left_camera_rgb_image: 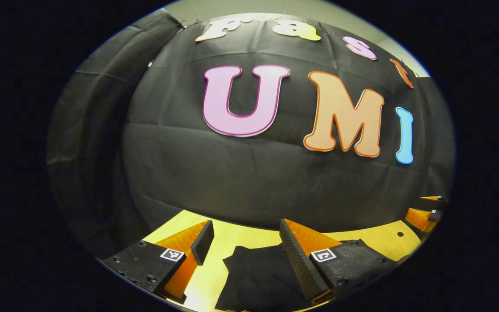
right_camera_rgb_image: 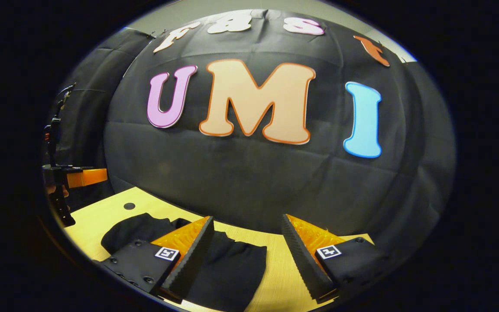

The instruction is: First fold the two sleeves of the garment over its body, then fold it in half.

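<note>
Both hand-held grippers hang above the bench (left_camera_rgb_image: 241, 242) with their fingers spread wide and nothing between them. The left hand-held gripper (left_camera_rgb_image: 245, 236) looks forward over a black garment (left_camera_rgb_image: 262, 277) that lies on the wooden top just ahead of and below its fingers, one cloth edge running under its right finger. Off to its far right, at the bench's edge, part of the other tool shows. The right hand-held gripper (right_camera_rgb_image: 247, 232) has the same black garment (right_camera_rgb_image: 228, 268) below and to the left of its fingers, the cloth passing beneath its left finger and ending in a rounded, gathered edge between the two; a further lump of cloth lies farther left.

The garment looks like soft, light knit fabric: limp, with no stiffness of its own, likely to sag and drag when lifted and to wrinkle instead of sliding flat. I judge no fold is begun yet. A sleeve is best pinched at its cuff or outer edge, through a single layer, so the body stays on the bench; which lump is a sleeve I cannot tell from here
</note>
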